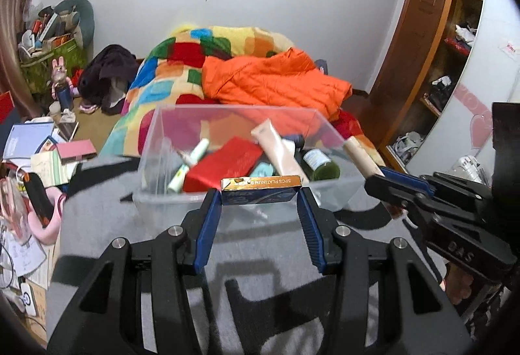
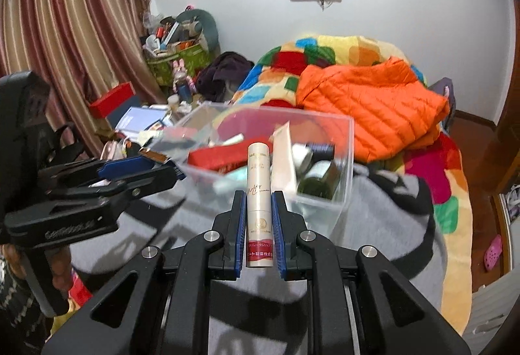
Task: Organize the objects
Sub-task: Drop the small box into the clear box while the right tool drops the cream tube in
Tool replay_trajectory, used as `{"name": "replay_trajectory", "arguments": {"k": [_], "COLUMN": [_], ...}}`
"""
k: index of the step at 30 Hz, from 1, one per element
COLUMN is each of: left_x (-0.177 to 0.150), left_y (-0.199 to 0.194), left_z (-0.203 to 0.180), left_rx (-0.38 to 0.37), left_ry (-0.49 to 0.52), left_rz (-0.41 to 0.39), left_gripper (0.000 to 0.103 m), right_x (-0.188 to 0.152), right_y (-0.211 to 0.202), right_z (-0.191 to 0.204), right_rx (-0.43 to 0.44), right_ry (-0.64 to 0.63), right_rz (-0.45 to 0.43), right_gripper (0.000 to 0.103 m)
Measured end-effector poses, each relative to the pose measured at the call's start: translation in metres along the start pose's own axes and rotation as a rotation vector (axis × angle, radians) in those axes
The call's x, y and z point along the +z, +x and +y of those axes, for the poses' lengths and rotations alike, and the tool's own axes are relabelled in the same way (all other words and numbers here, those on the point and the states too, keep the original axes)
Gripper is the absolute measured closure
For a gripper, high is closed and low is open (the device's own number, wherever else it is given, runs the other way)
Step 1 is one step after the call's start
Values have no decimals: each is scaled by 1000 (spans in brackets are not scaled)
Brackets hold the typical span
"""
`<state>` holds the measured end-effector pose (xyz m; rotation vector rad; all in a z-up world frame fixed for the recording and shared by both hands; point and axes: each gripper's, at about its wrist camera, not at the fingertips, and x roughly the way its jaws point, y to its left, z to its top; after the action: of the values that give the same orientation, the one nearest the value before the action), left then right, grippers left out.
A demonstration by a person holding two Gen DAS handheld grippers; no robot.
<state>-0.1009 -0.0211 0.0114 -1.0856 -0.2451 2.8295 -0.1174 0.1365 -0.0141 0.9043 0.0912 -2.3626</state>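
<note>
A clear plastic bin [image 1: 169,192] [image 2: 344,160] stands on the grey blanket and holds a red pouch [image 1: 224,164], tubes and a green bottle [image 1: 321,166]. My left gripper [image 1: 260,192] is shut on a small blue and orange box [image 1: 263,187], held at the bin's near rim. My right gripper [image 2: 258,195] is shut on a cream tube [image 2: 258,192], its tip pointing over the bin's near edge. The right gripper also shows in the left wrist view [image 1: 383,176], to the right of the bin. The left gripper shows in the right wrist view [image 2: 156,164], left of the bin.
The bed carries a multicoloured quilt [image 1: 182,69] and an orange puffer jacket [image 1: 276,82] behind the bin. A cluttered floor with books and boxes [image 1: 39,147] lies to the left. A wooden wardrobe [image 1: 432,39] stands to the right. Curtains [image 2: 65,30] hang at the left.
</note>
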Motion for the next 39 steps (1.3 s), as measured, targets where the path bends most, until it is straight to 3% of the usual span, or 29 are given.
{"name": "replay_trajectory", "arguments": {"k": [9, 20, 24, 28, 36, 39], "left_x": [28, 27, 23, 23, 24, 23], "left_y": [19, 71, 77, 74, 49, 34], "left_z": [12, 14, 14, 18, 19, 19], "left_rx": [-10, -16, -4, -5, -8, -7], "left_ry": [31, 55, 69, 57, 56, 60], "left_rz": [2, 94, 104, 99, 55, 24], "left_gripper": [55, 55, 54, 51, 50, 42], "right_x": [32, 35, 31, 30, 37, 37], "right_y": [32, 96, 106, 105, 69, 52], "right_z": [1, -9, -3, -4, -6, -4], "right_rx": [-37, -6, -18, -11, -5, -12], "right_ry": [8, 65, 21, 11, 20, 18], "right_rz": [-6, 125, 164, 183, 121, 95], "right_gripper": [89, 89, 89, 89, 89, 86]}}
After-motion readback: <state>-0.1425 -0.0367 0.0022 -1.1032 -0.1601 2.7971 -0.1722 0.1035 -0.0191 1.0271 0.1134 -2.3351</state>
